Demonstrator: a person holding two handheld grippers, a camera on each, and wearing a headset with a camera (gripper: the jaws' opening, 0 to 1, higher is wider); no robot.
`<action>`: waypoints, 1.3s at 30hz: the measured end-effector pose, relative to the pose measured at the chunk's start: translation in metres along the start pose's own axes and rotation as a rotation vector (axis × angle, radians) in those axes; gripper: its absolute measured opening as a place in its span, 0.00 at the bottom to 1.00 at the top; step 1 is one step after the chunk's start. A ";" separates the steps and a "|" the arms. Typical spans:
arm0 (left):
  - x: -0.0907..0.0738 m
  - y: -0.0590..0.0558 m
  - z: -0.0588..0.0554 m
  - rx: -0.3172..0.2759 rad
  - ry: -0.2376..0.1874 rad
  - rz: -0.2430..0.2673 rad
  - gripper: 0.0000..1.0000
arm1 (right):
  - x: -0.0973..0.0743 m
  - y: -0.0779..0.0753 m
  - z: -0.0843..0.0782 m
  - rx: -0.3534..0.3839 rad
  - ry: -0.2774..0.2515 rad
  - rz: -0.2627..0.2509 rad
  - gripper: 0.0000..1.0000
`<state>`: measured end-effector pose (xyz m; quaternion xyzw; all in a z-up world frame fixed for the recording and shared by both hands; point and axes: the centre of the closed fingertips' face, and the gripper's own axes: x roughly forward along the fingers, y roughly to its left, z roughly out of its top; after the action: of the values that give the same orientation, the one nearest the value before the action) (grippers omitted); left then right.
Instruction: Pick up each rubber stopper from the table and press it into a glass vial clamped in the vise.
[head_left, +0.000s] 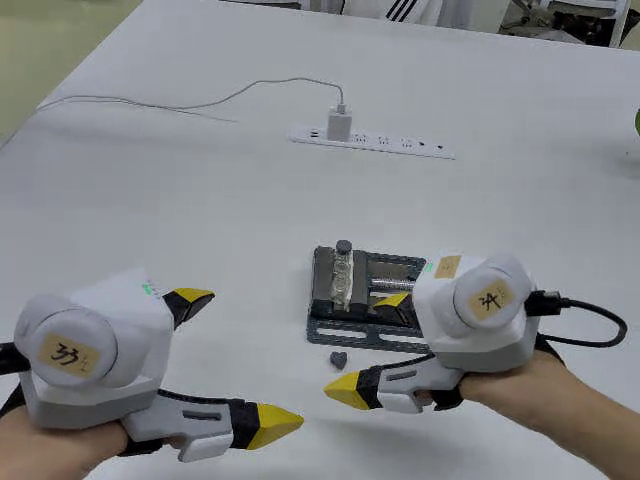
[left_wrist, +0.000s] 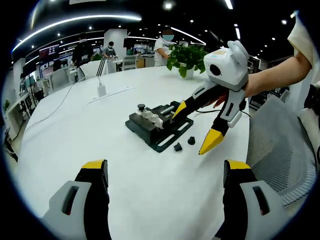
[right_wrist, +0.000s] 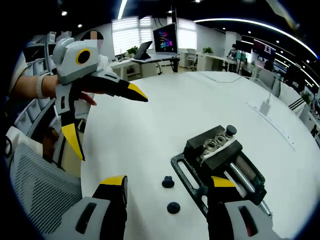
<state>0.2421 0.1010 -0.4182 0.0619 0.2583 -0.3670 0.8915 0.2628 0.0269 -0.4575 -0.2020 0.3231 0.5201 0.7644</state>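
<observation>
White table (head_left: 200, 200) bears stoppers (right_wrist: 168, 182) just before right gripper's (head_left: 368, 344) spread fingers (right_wrist: 114, 182).

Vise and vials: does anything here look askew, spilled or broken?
Nothing stands out. The vials stand upright in the vise, the far one already stoppered. Two loose stoppers lie on the table beside it, nothing spilled. The left tongs and right tongs are open and empty.
</observation>
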 end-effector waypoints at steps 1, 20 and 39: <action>0.000 0.000 0.000 -0.003 0.000 -0.001 0.95 | 0.001 0.001 -0.001 -0.003 0.000 -0.001 0.59; -0.004 -0.002 -0.011 -0.034 0.005 0.011 0.95 | 0.016 -0.004 -0.015 -0.014 0.030 -0.017 0.18; -0.001 0.000 -0.010 -0.041 0.000 0.013 0.95 | 0.022 -0.008 -0.016 -0.033 0.046 -0.016 0.08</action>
<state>0.2374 0.1045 -0.4260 0.0455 0.2653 -0.3559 0.8949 0.2711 0.0280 -0.4846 -0.2290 0.3305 0.5145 0.7574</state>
